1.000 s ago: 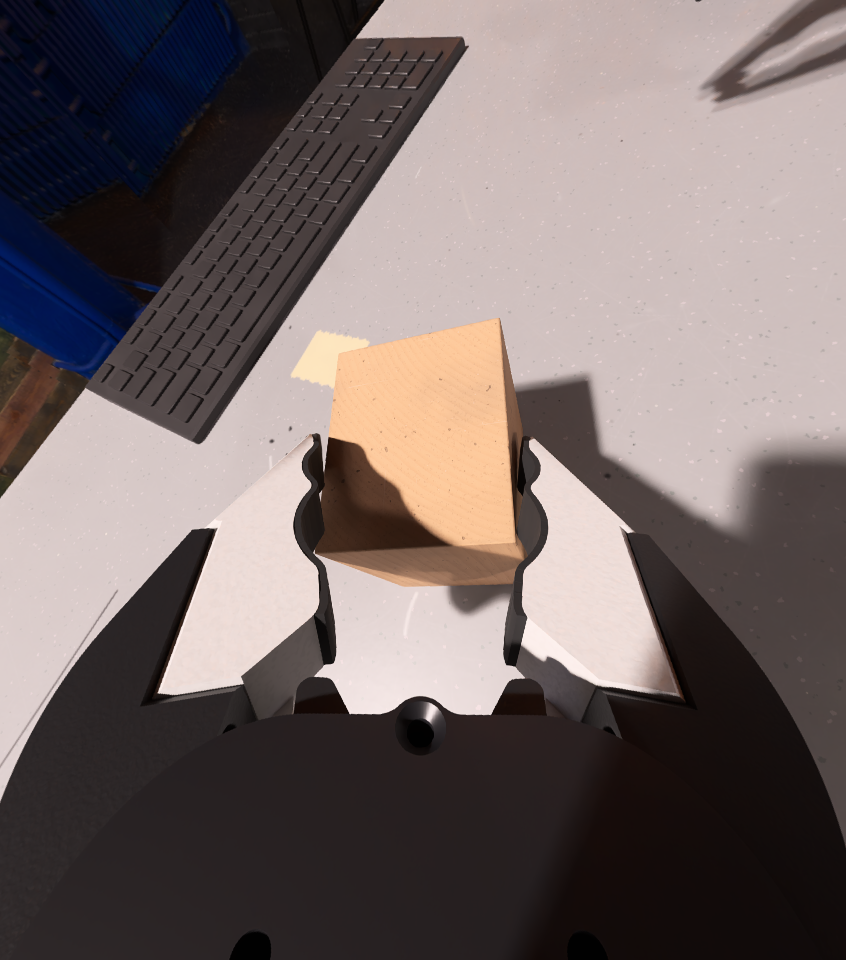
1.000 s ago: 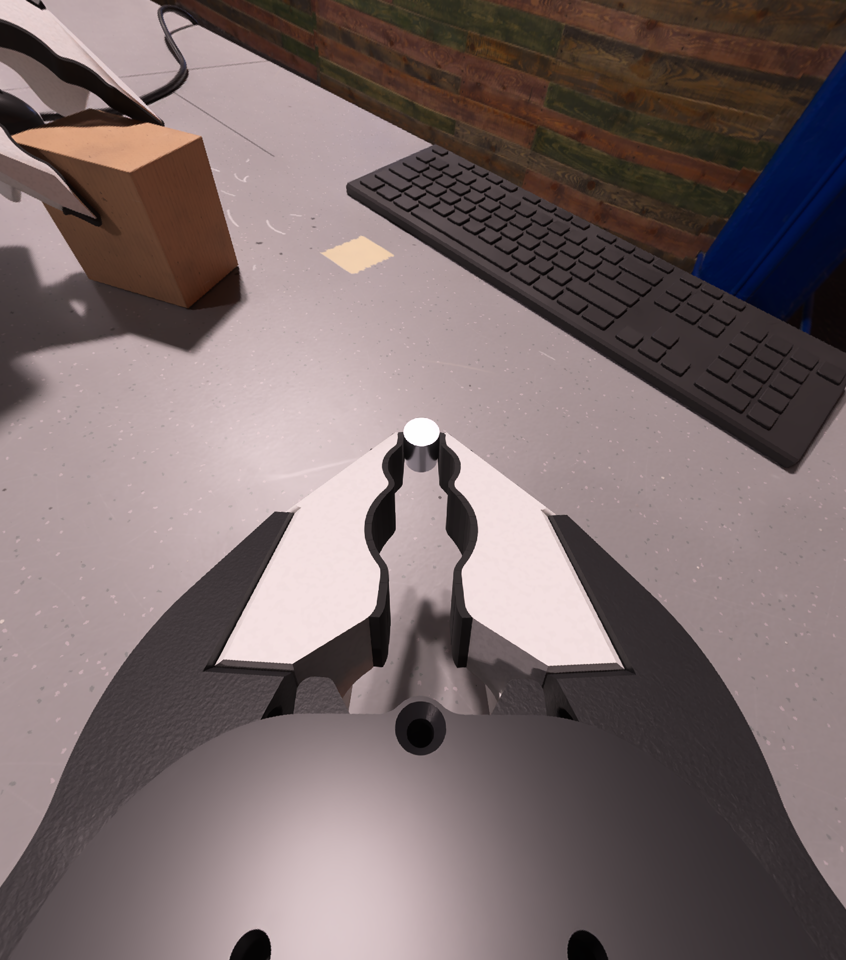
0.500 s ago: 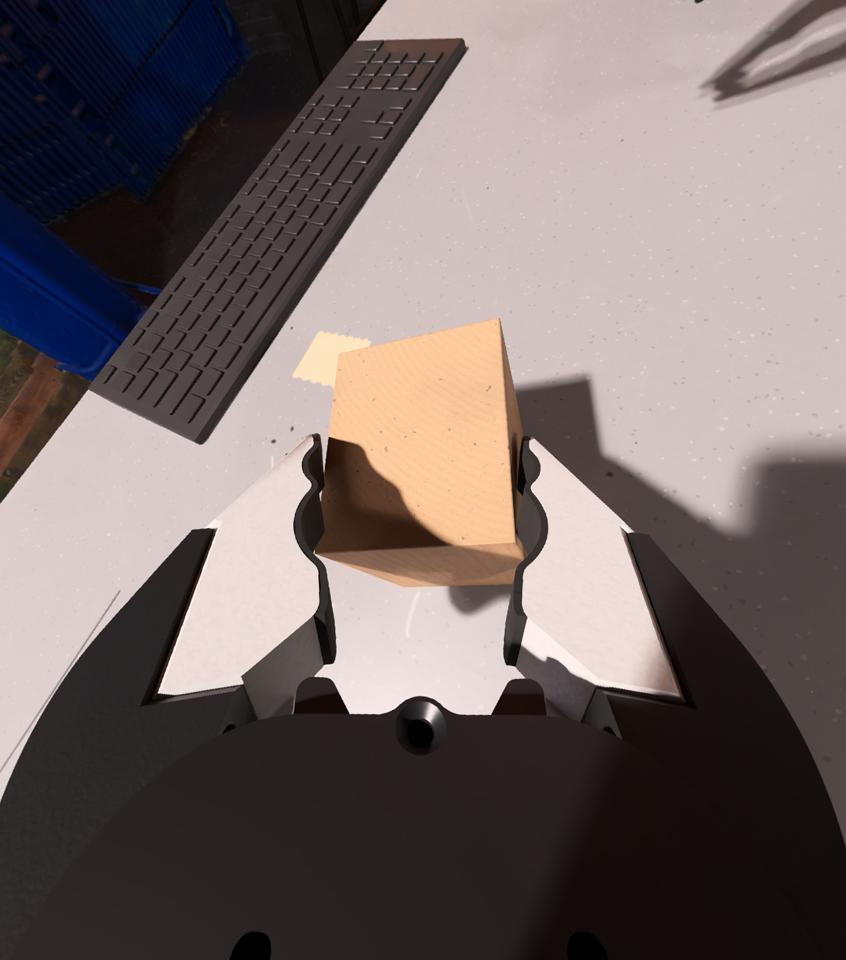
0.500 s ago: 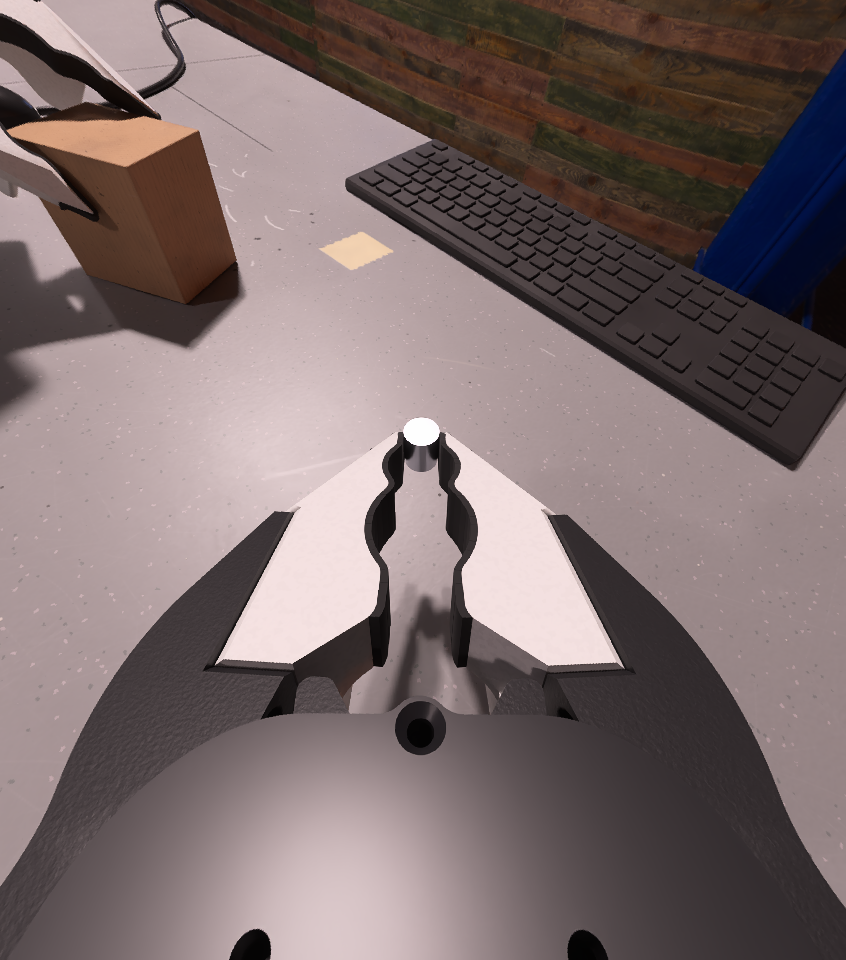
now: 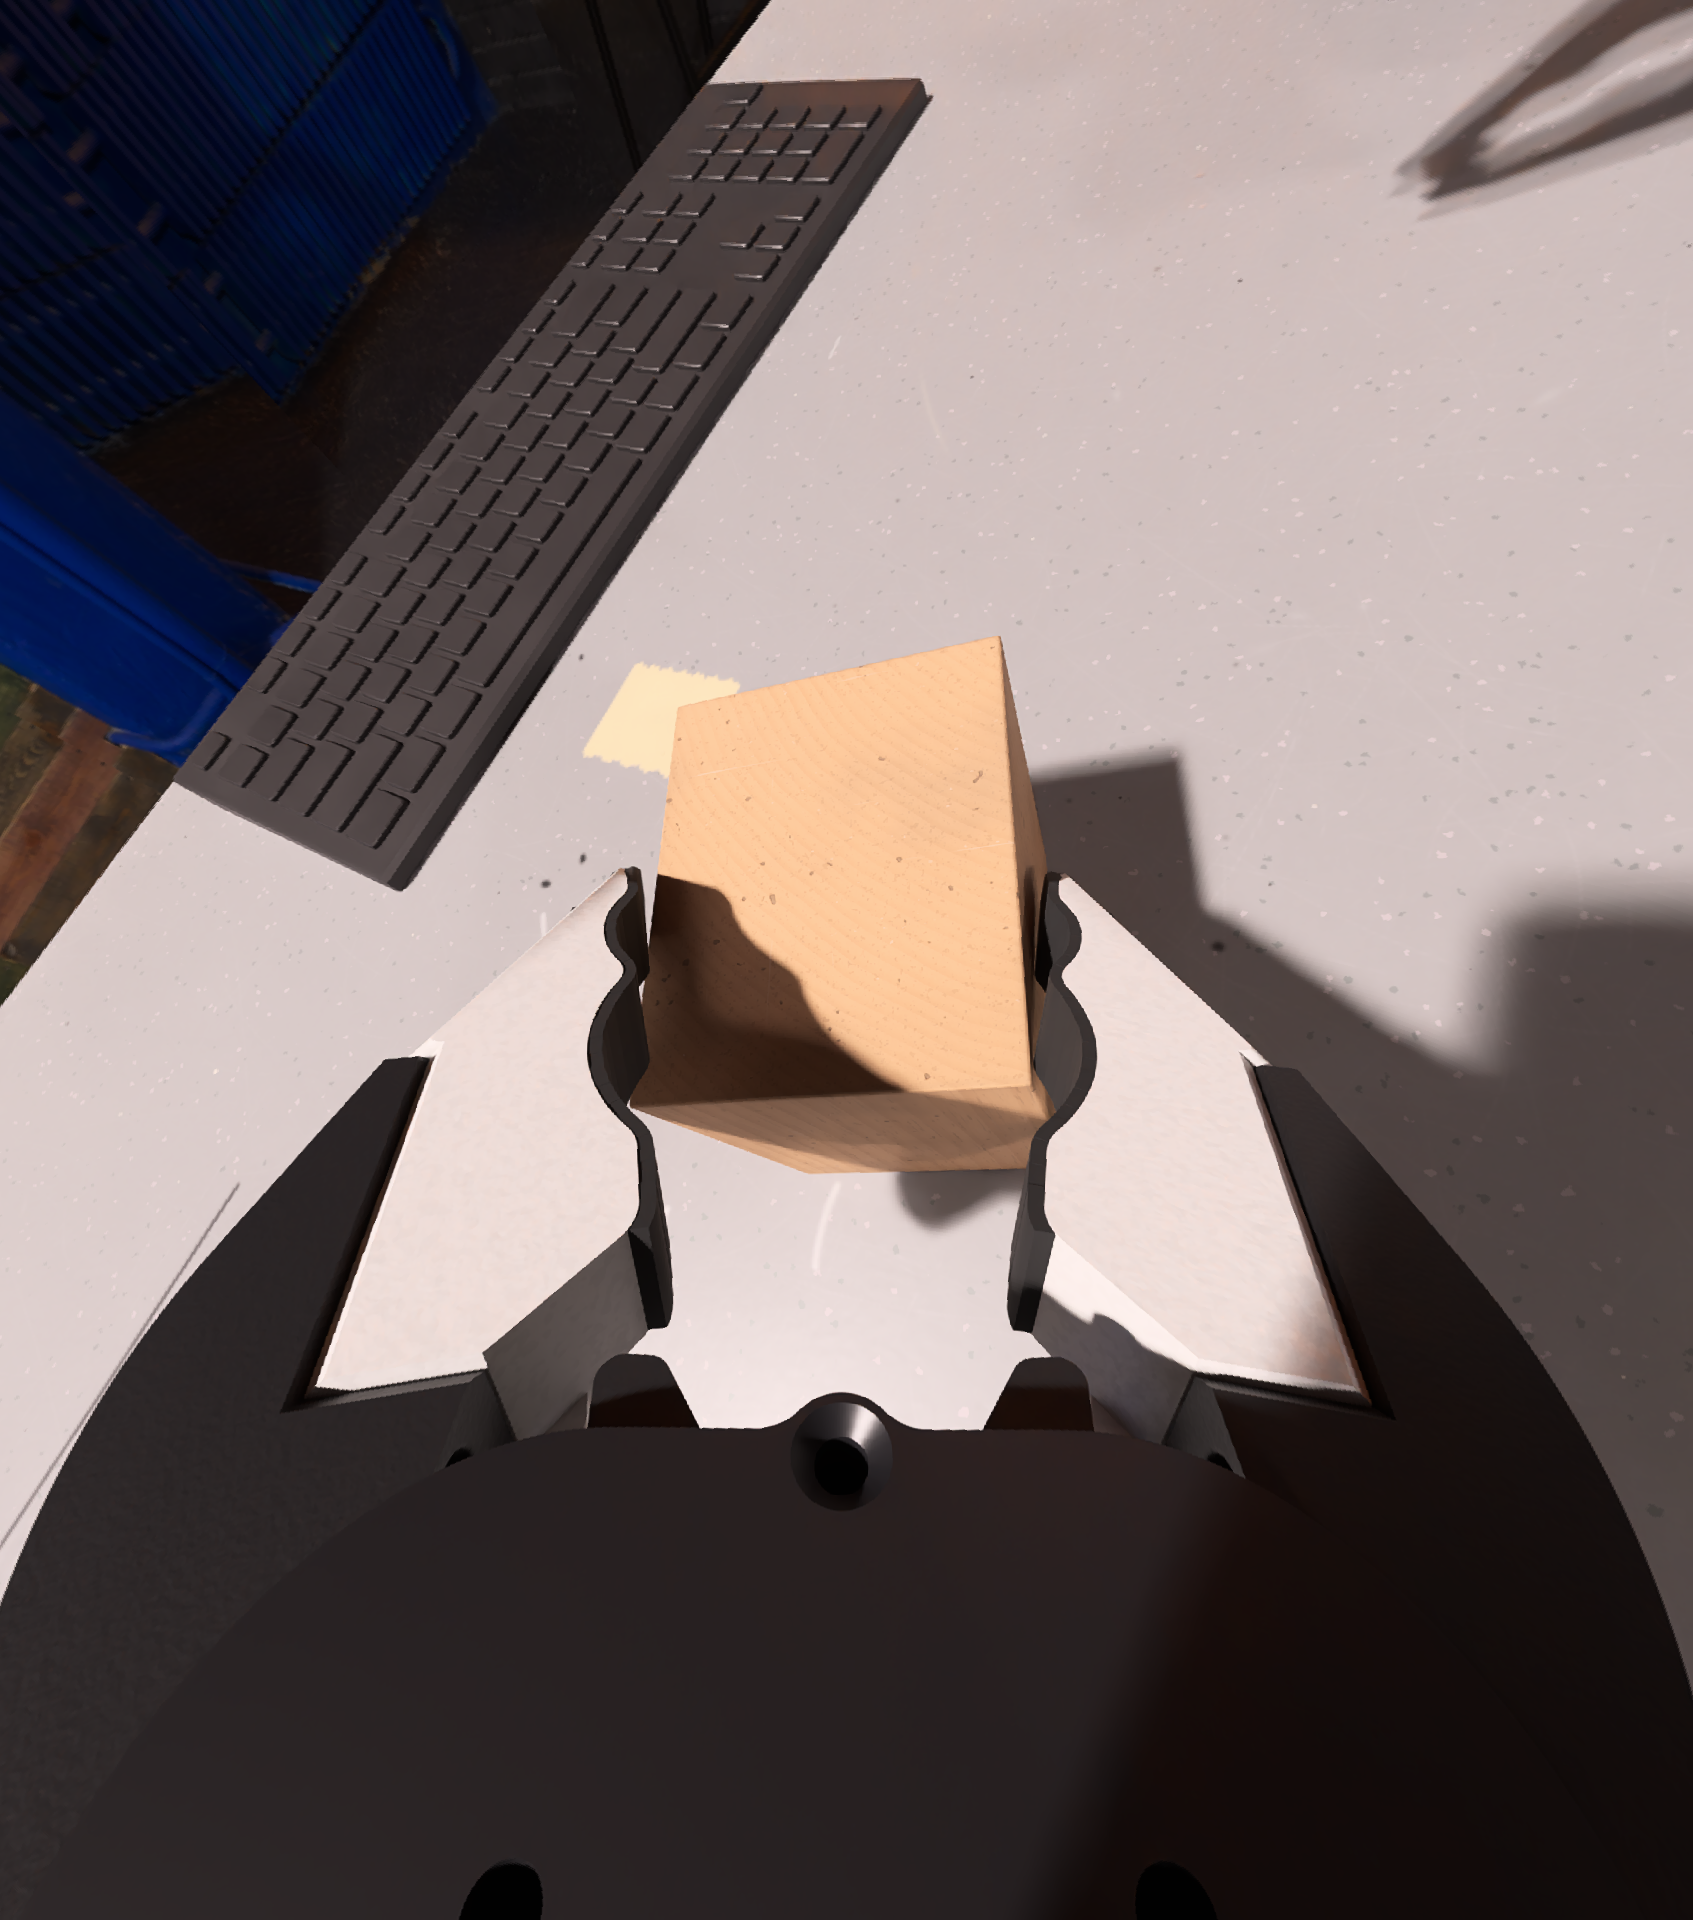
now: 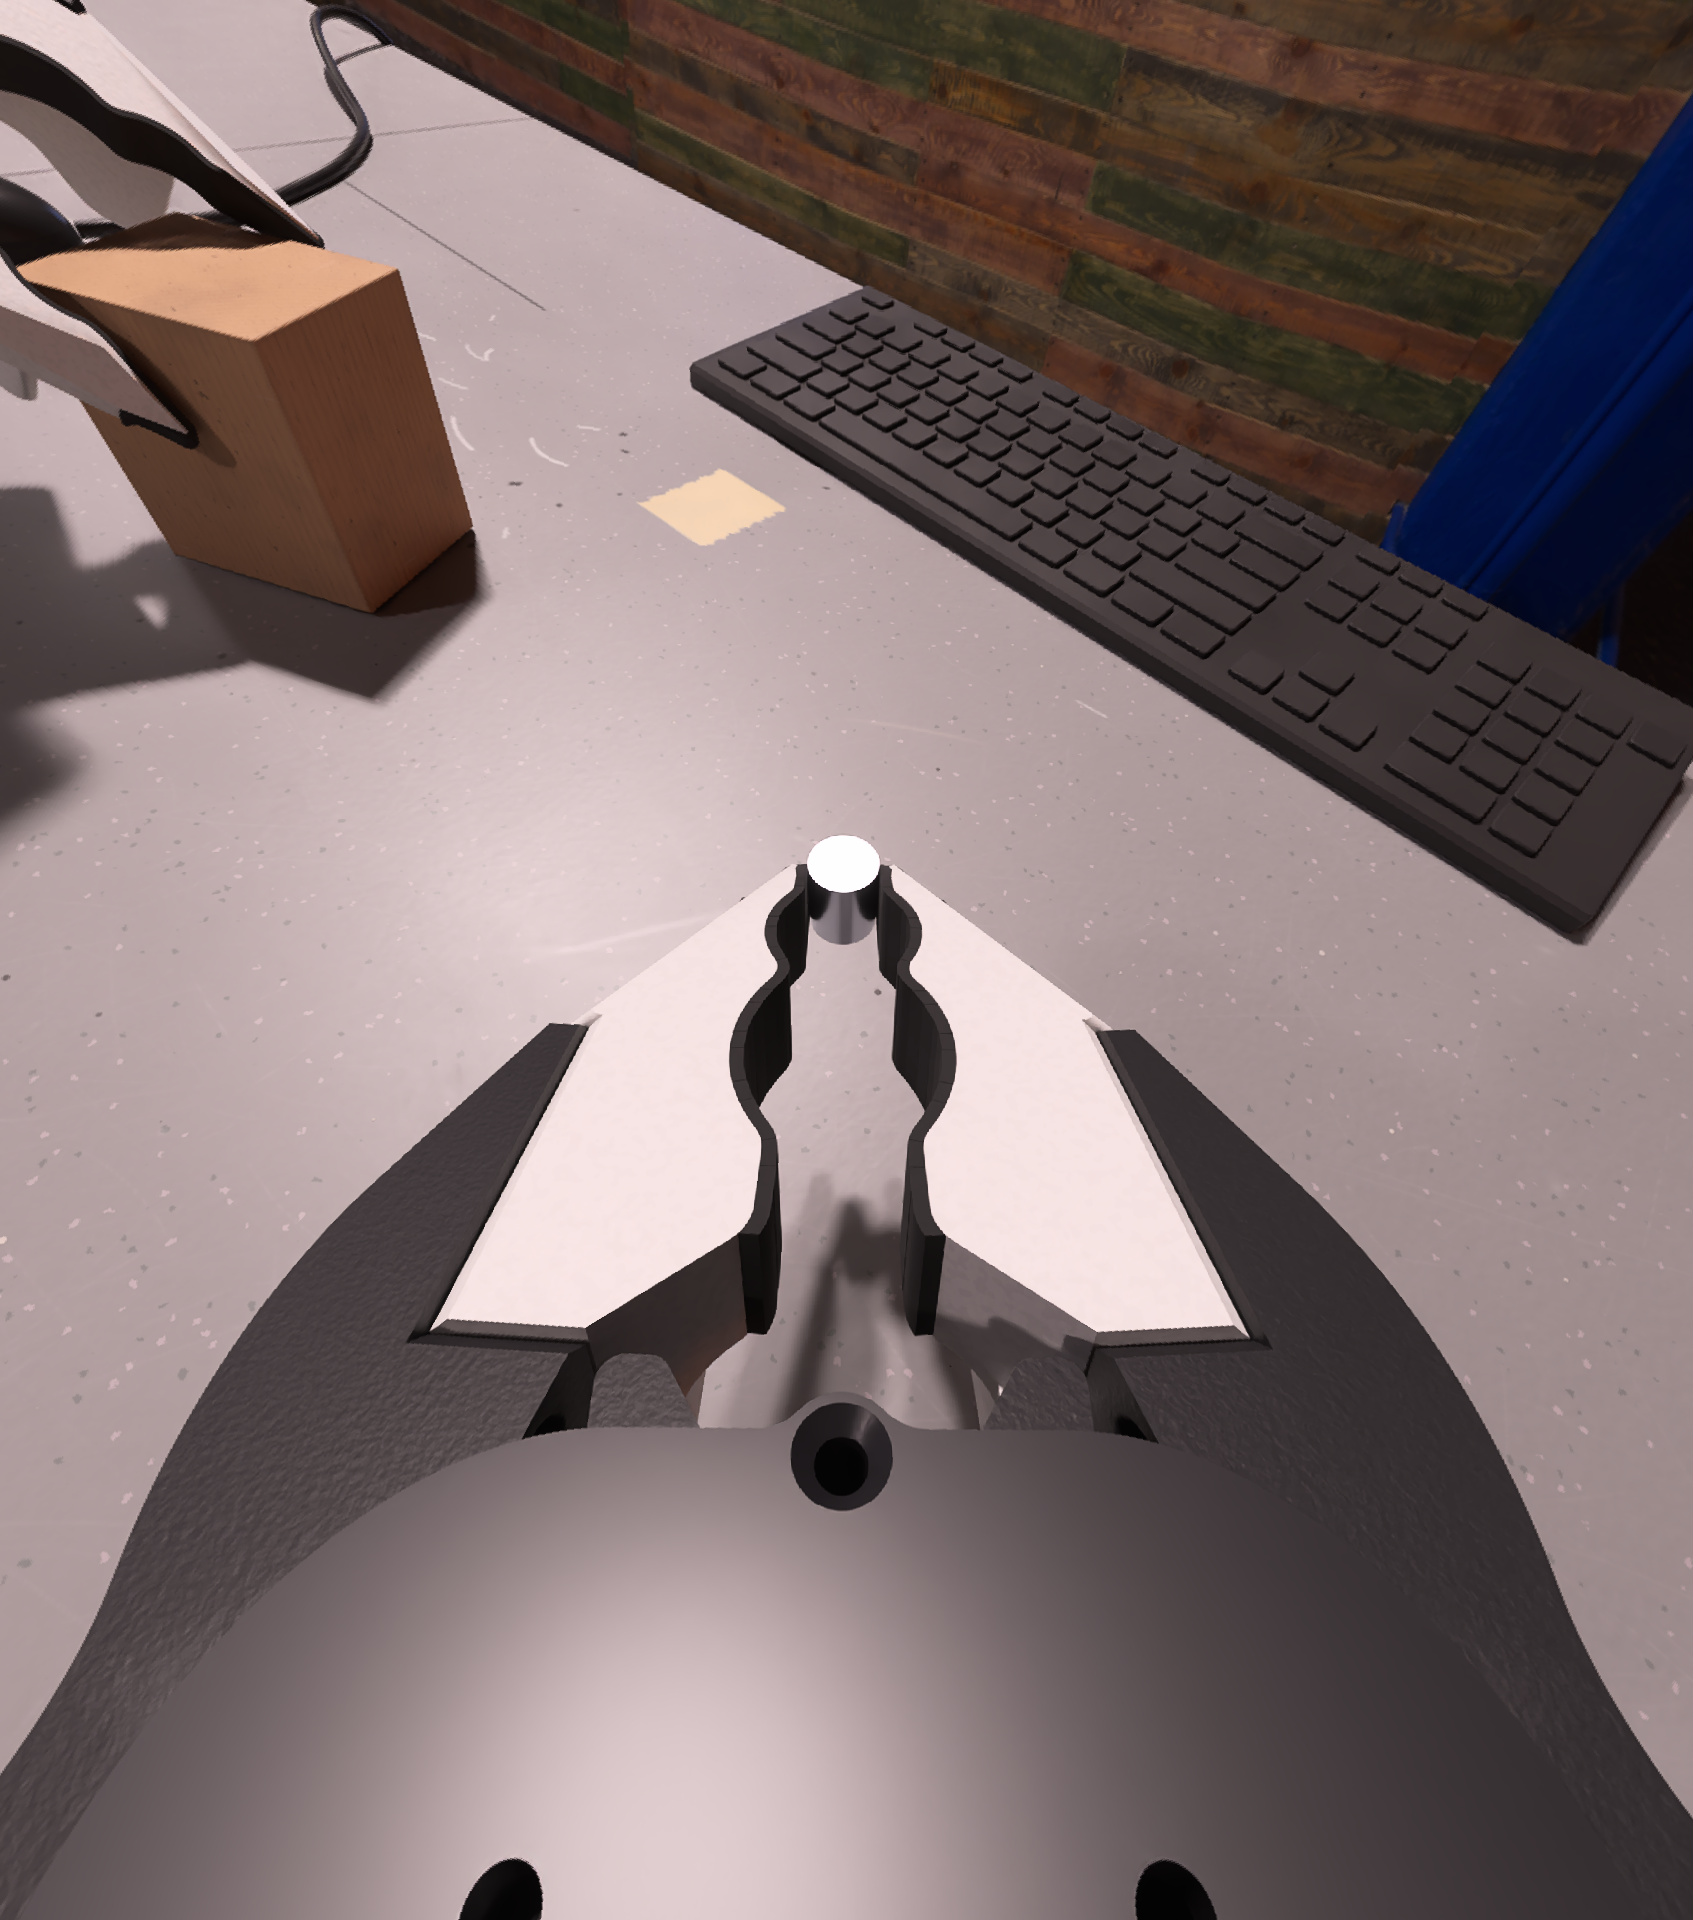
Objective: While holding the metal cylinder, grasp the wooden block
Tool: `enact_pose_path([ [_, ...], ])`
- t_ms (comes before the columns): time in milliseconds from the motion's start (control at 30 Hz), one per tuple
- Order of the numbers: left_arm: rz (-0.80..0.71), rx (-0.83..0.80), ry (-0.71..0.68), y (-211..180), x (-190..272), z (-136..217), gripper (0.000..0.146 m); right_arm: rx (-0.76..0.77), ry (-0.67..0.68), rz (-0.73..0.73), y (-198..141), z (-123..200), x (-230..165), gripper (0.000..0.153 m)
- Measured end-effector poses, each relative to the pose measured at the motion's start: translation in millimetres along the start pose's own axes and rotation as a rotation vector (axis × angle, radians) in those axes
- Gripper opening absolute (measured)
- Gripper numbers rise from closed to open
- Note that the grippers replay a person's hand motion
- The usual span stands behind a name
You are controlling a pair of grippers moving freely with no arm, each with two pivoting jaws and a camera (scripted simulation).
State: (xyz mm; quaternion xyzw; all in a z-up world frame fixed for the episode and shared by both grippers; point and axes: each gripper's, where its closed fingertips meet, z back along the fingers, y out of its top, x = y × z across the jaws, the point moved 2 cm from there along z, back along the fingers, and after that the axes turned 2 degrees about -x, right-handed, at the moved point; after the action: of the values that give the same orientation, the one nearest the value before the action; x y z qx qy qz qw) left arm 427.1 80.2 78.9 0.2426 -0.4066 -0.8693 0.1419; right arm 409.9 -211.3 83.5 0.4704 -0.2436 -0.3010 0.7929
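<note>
The tan wooden block point(image 5: 852, 894) sits tilted between the fingers of my left gripper point(image 5: 842, 883), which is shut on its two sides. In the right wrist view the block point(image 6: 322, 436) leans at the upper left, with the left gripper point(image 6: 244, 332) clamped on its top part. Its lower corner is at or near the grey table; I cannot tell if it touches. My right gripper point(image 6: 844, 888) is shut on the small metal cylinder point(image 6: 844, 862), which stands upright at its fingertips above the table.
A black keyboard point(image 6: 1185, 582) lies along the table's far edge and also shows in the left wrist view point(image 5: 561, 468). A small tan patch point(image 6: 712, 504) lies flat between block and keyboard. A blue bin point(image 5: 42, 540) stands beyond the edge. A black cable point(image 6: 343, 135) runs behind the block.
</note>
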Motion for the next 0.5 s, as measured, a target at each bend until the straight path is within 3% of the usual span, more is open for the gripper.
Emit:
enact_pose_path([
  [500,-0.005,-0.003,-0.001,-0.1,0.4,-0.2,0.076,0.003,-0.002,0.001,0.8,0.6,0.2,0.012],
])
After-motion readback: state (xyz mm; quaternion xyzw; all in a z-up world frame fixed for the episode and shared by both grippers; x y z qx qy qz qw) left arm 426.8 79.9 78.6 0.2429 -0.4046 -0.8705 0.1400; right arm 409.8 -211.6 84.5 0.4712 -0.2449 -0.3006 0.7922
